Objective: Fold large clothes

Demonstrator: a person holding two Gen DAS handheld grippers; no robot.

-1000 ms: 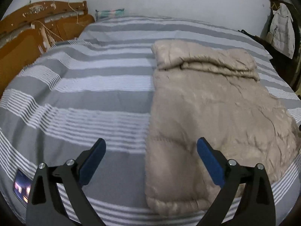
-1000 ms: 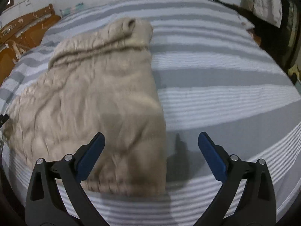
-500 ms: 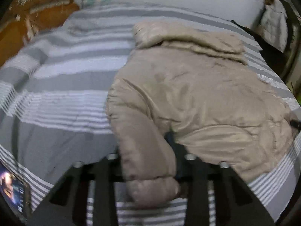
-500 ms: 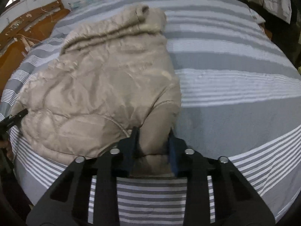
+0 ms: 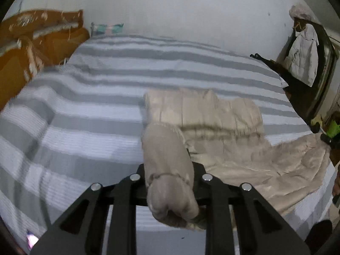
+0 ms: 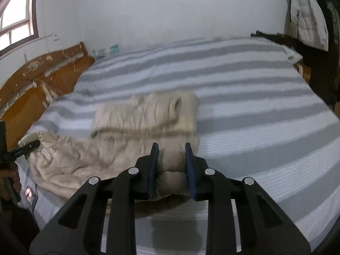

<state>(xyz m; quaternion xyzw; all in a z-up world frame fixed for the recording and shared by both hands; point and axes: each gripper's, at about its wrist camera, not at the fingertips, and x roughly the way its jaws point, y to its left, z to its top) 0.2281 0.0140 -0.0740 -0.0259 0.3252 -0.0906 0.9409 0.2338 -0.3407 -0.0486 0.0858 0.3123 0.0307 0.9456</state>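
The left tongs [image 5: 170,182] are clamped on a bunched corner of the beige padded jacket [image 5: 223,140], the fabric bulging out over and past the black arms so that the pads themselves are hidden. The right tongs [image 6: 171,167] have just been closing and now pinch the other near corner of the jacket [image 6: 136,136] between their blue pads [image 6: 153,165].

Both pairs point forward and downward over the near hem, side by side, each holding its corner clear of the bed [image 5: 95,114]. From there the jacket slopes down to the striped cover, where its far part lies in a folded, doubled band across the middle of the mattress.

I judge the step in hand to be the fold of the near hem over toward the far end: the corners are gripped and raised, not yet laid. The next move calls for carrying both corners forward together, level with one another, so the hem lands square on the far band, and only then releasing. The puffy fill may slump or slide if one side leads.
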